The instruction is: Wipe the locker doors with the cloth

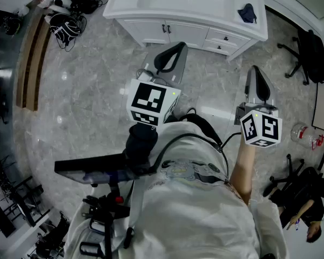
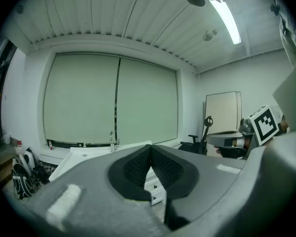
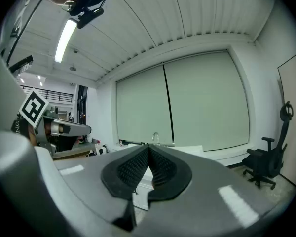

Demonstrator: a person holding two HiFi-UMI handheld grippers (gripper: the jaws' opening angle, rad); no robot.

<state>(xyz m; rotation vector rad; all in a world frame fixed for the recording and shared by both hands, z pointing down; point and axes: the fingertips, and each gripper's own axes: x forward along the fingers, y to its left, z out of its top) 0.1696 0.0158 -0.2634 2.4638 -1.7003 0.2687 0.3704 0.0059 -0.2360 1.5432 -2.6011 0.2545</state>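
Overlapping the cabinet (image 1: 190,33), the left gripper (image 1: 177,48) hides its lower edge.

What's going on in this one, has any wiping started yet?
Not yet. A person stands facing a white sink cabinet, with a gripper in each hand. The left gripper and the right gripper are both shut and empty. A dark cloth lies on the cabinet top near its right end, untouched.

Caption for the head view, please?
Left gripper and right gripper, shut and empty, face a white cabinet bearing a dark cloth.
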